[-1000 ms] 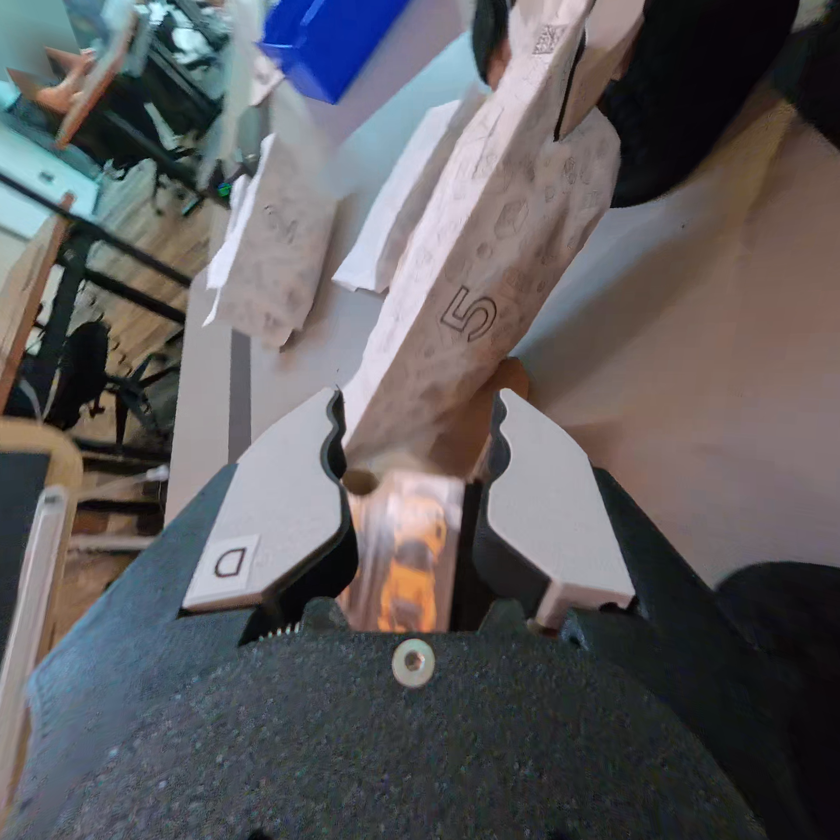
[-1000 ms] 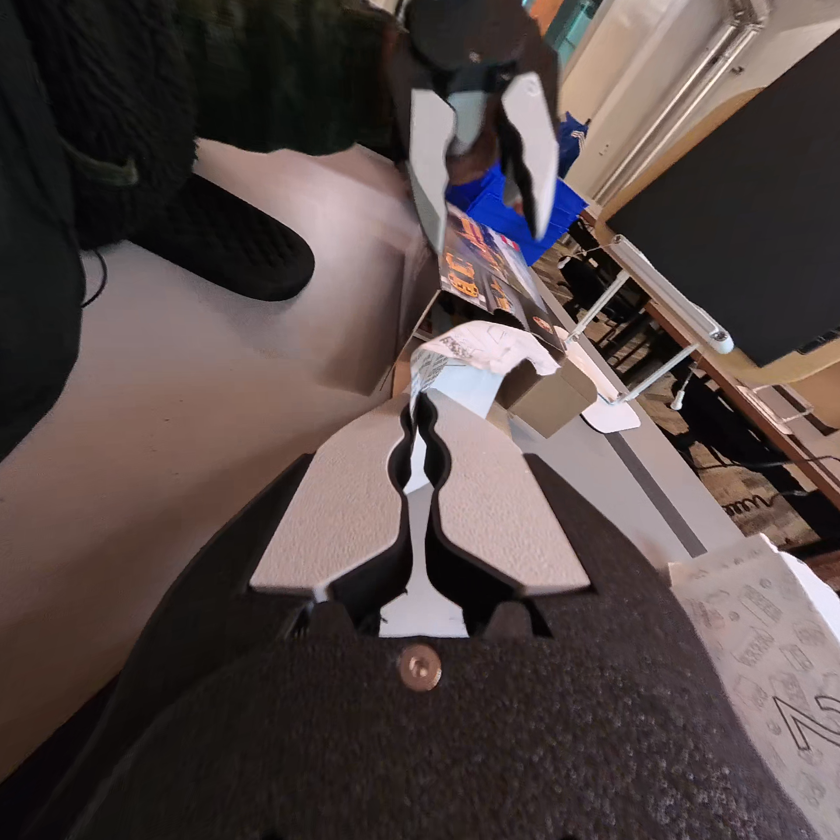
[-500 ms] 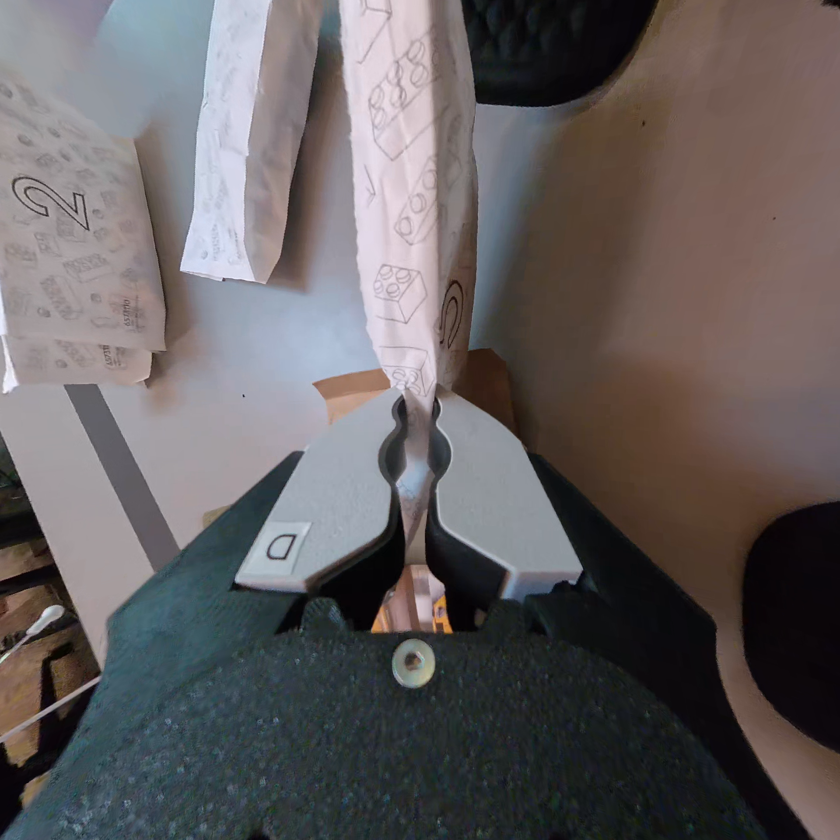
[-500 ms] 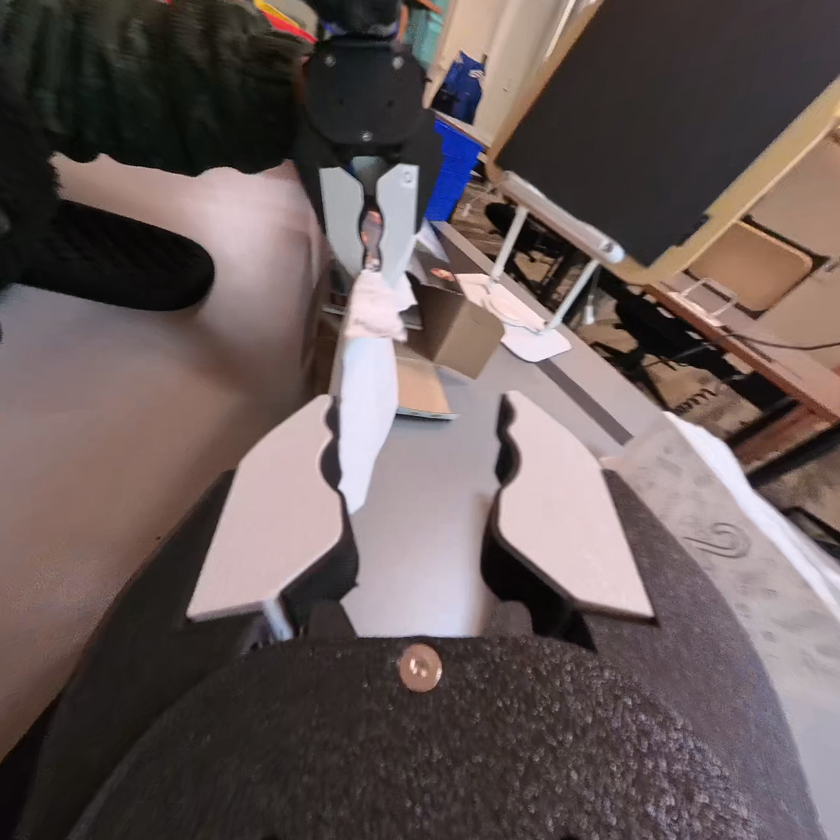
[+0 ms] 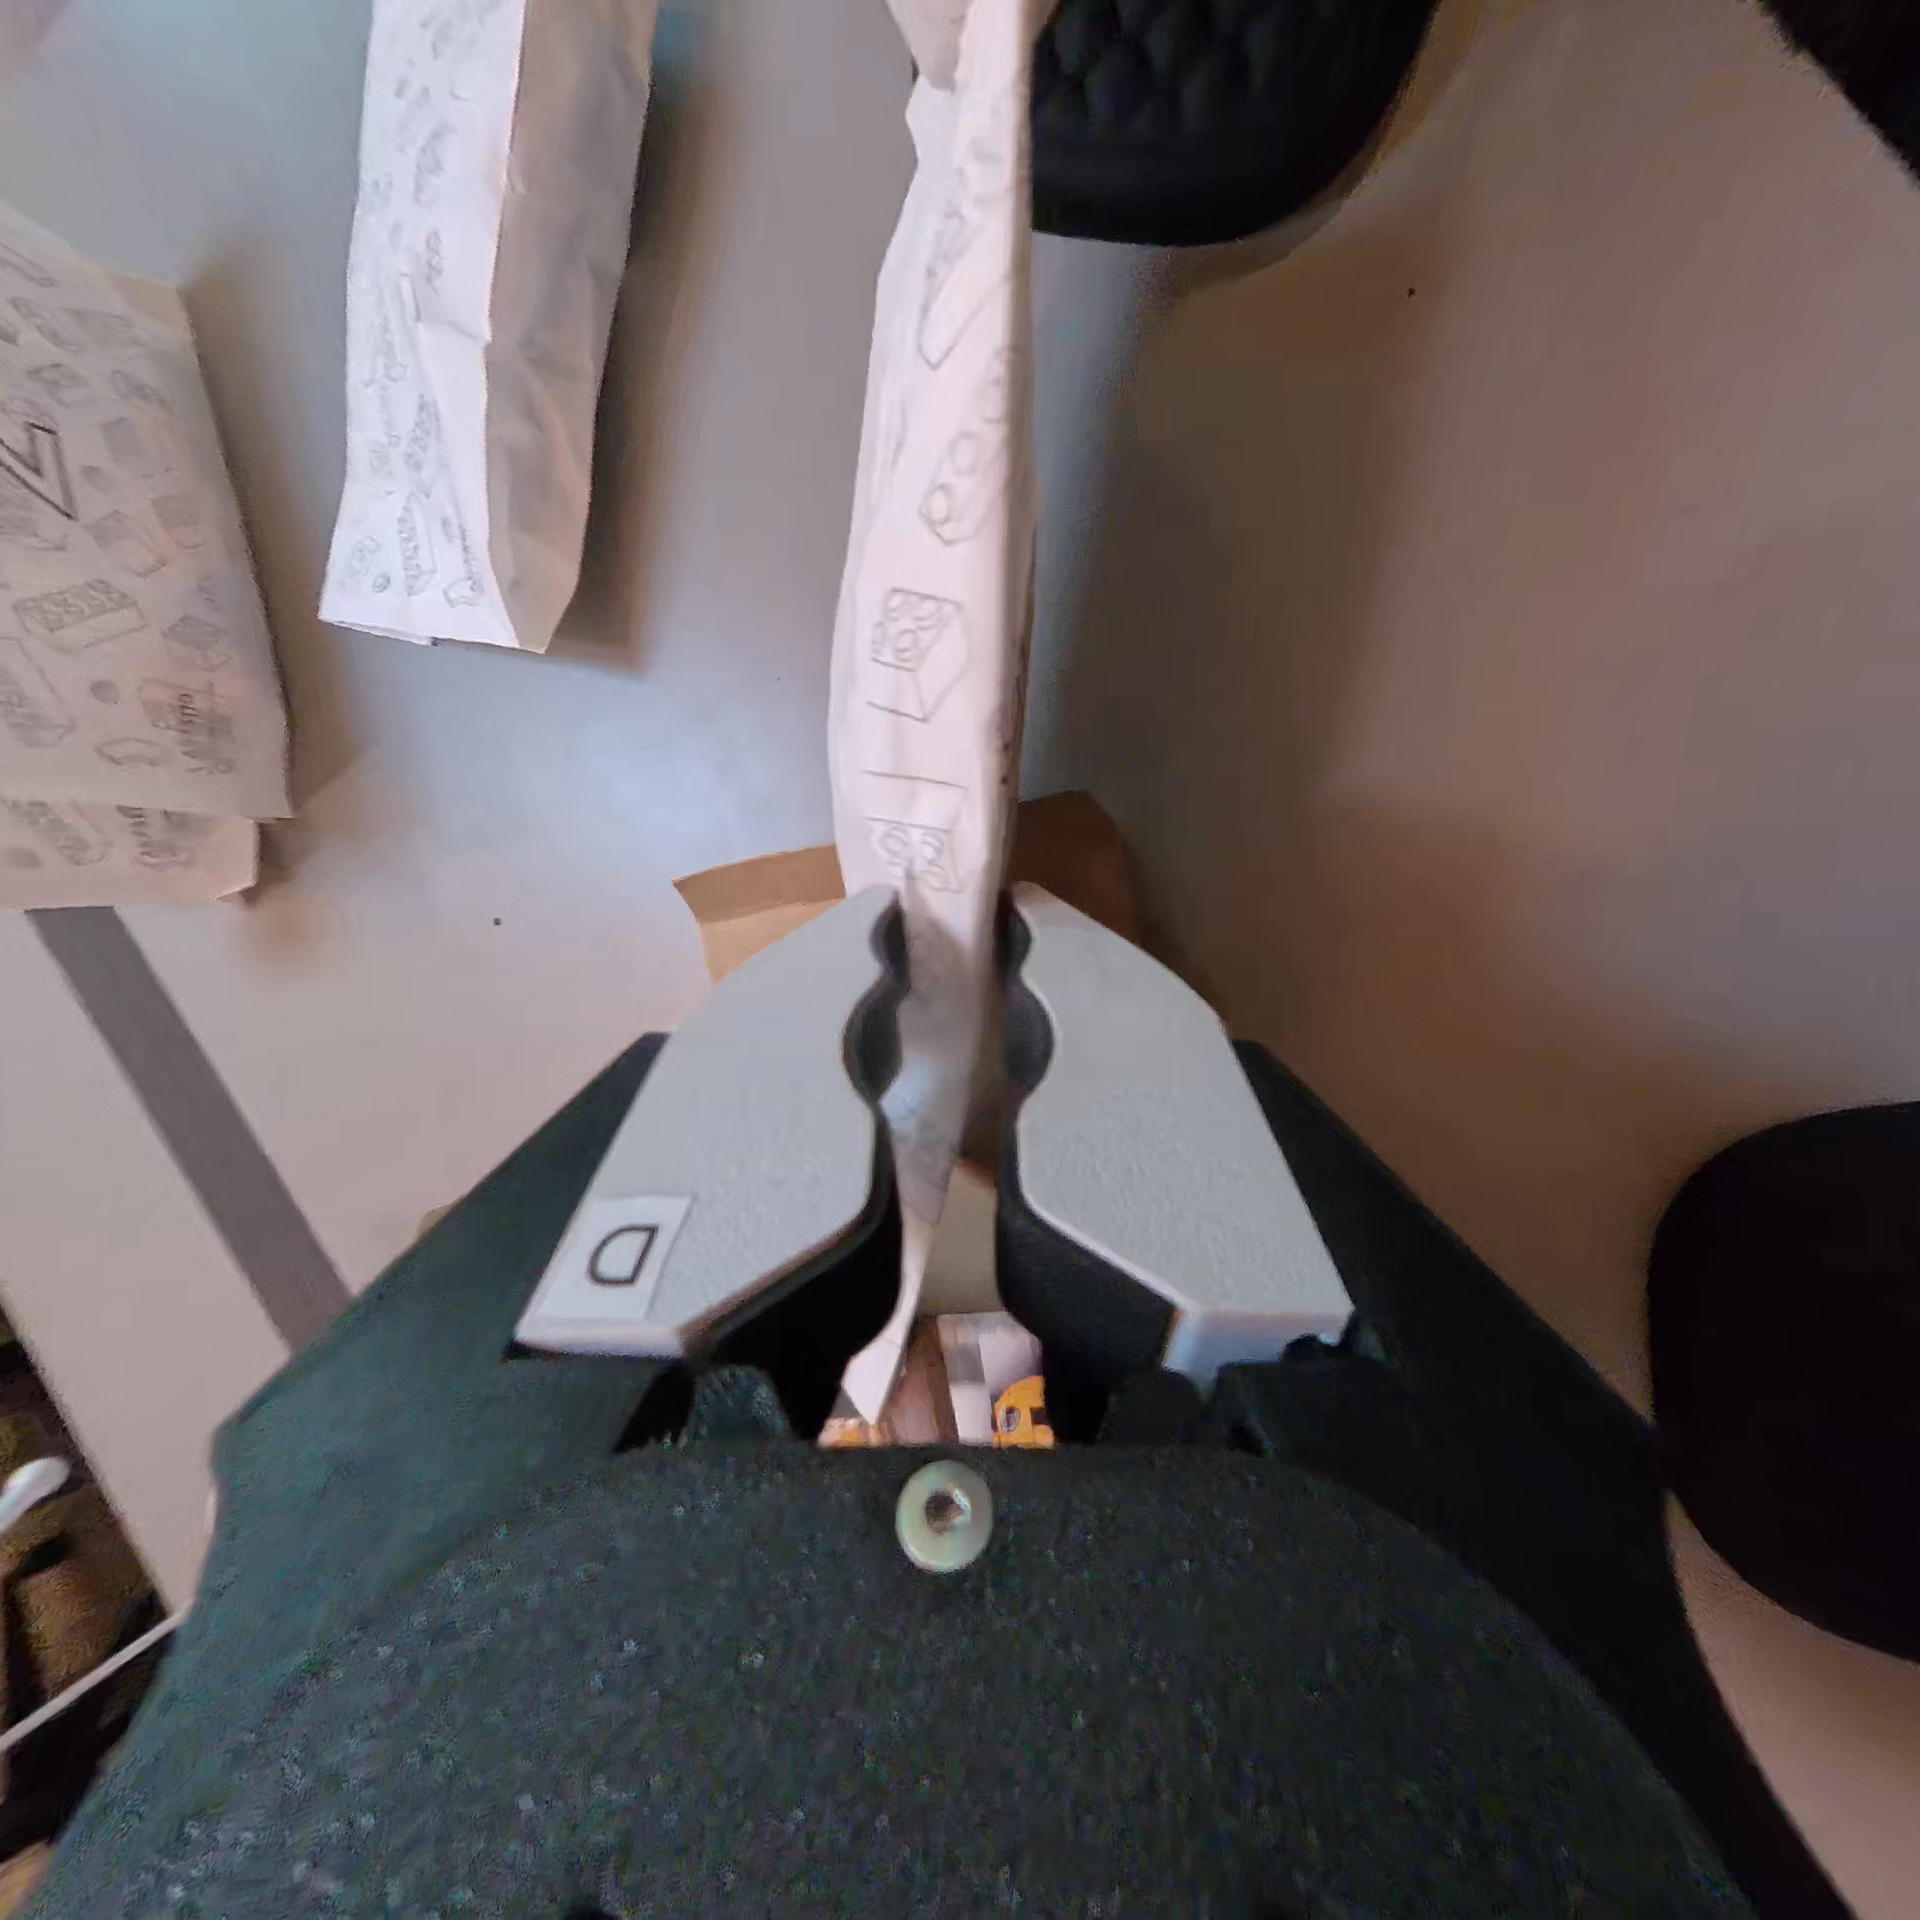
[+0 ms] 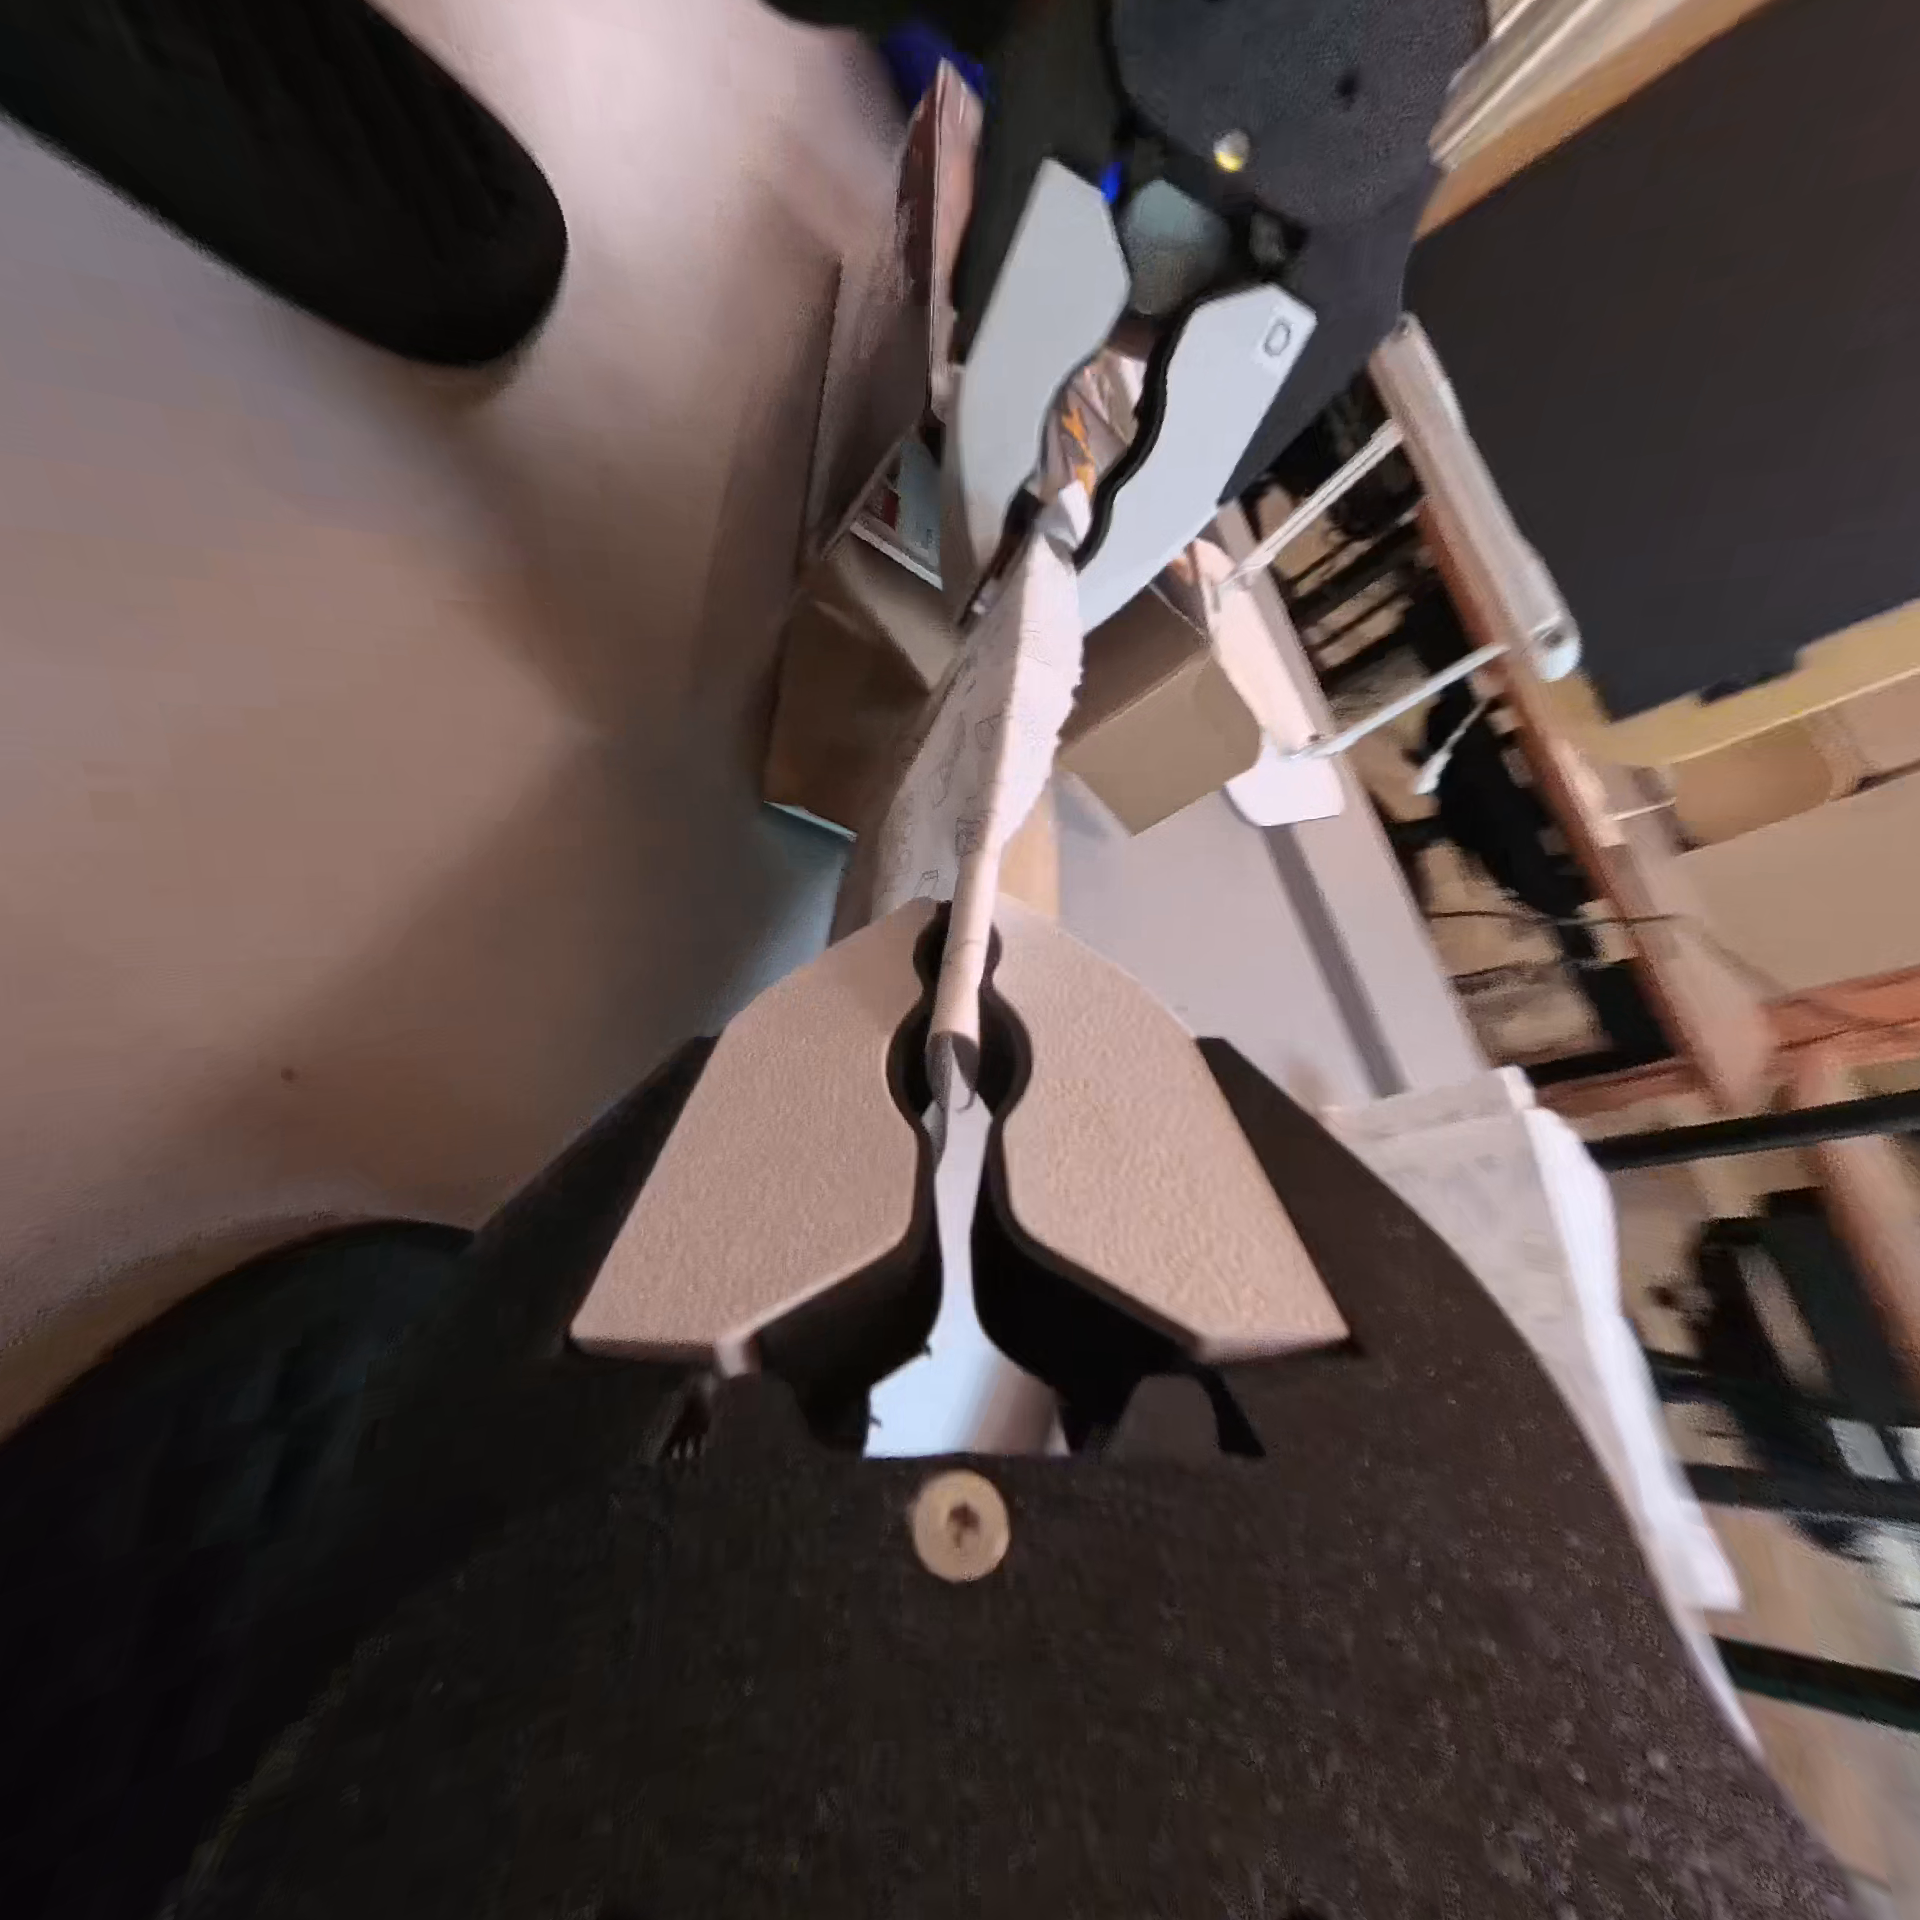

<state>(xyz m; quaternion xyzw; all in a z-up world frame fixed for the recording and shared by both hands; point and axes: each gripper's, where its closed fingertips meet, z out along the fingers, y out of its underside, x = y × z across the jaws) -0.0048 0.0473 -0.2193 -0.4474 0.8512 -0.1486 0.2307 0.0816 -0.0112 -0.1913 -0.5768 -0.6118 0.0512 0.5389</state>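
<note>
We pinch a light, crumpling paper bag (image 5: pixel 935 540) by its ends, left claw (image 5: pixel 951 940) and right claw (image 6: pixel 961 961) both clamped

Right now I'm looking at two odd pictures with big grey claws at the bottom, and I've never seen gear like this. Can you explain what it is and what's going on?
These are two hand-held grippers, each with two grey fingers and a camera looking forward along them. A person holds one in each hand; there is no robot arm.

One picture is from the left gripper, looking down at a pale table. The other is from the right gripper, which also shows the left one farther off.

Both are shut on the same white paper bag, one at each end, so it stretches between them. It is printed with toy-brick drawings.

On the table lie two more paper bags and a brown cardboard box. The right view is blurred.
</note>
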